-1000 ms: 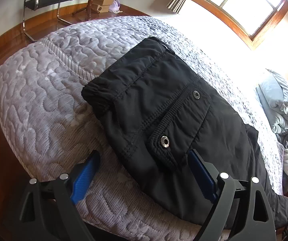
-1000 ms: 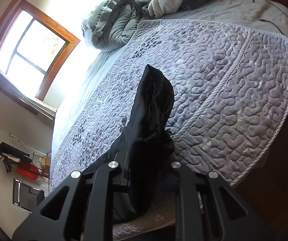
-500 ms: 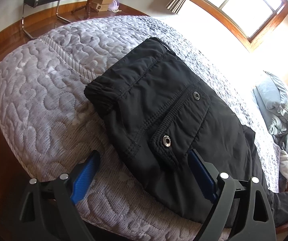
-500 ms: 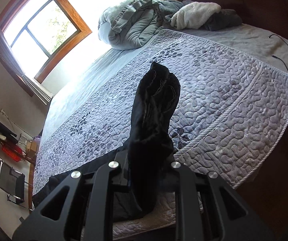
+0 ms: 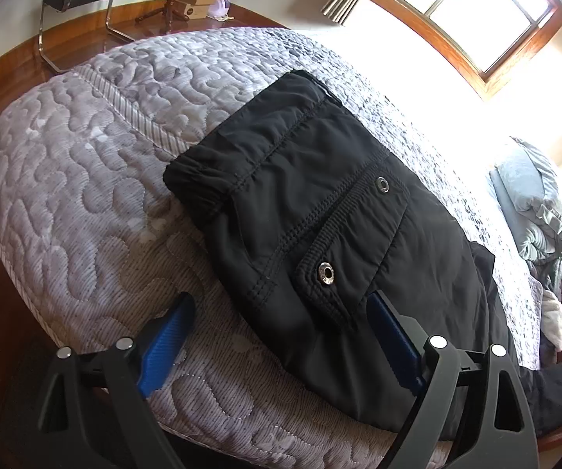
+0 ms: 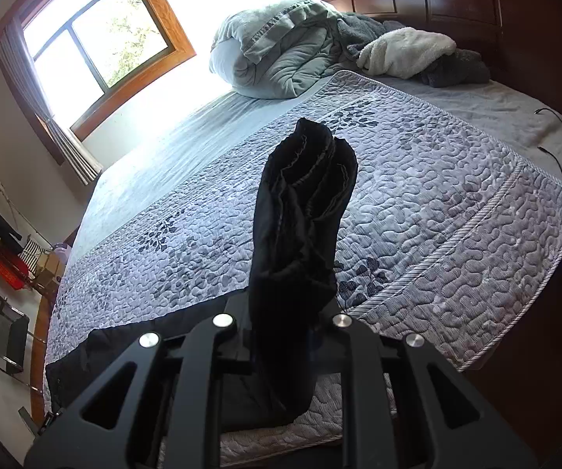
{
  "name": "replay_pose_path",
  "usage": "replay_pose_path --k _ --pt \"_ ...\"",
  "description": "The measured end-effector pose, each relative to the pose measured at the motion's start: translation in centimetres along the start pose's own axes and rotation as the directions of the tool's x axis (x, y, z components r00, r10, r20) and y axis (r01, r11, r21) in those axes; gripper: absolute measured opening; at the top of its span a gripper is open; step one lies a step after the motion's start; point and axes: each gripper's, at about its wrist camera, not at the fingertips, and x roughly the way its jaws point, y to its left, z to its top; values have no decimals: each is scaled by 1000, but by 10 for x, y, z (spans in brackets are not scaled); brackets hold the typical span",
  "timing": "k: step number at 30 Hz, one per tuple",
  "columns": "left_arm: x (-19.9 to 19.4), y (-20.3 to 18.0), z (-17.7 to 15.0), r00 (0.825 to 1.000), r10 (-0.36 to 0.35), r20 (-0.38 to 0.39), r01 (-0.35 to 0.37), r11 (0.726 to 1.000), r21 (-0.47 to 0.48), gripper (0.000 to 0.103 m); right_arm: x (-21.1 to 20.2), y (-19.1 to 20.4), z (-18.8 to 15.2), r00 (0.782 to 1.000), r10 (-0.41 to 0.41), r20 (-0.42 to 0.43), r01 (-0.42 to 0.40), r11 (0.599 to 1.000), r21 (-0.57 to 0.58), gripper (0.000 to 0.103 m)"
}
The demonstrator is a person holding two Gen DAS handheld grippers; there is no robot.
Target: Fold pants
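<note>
Pants point(image 6: 300, 234) leg-end pinched in right jaws (bunched upright); waist between spread left jaws

lifted higher above the quilt point(image 6: 456, 234) in the right gripper point(image 6: 281, 336), with the pinched bunch of pants point(image 6: 300, 226) rolled nearer to upright. swung round in the right wrist view, bringing the headboard point(image 6: 456, 4) and more of the heaped bedding point(image 6: 281, 51) into sight, window point(image 6: 97, 39) shifted up and right.

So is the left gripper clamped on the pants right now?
No, the left gripper stands wide open, its blue fingers apart over the black pants on the quilt.
</note>
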Motion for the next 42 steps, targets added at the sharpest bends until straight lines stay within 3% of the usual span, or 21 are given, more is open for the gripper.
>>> replay_pose_path --k 14,42 --pt "4 0 2 1000 10 -14 -10 1000 13 91 -13 52 -5 999 7 50 1 989 -149 15" --pt "14 -12 3 997 71 -30 -70 996 56 94 -26 95 -11 992 70 106 -32 946 -323 15"
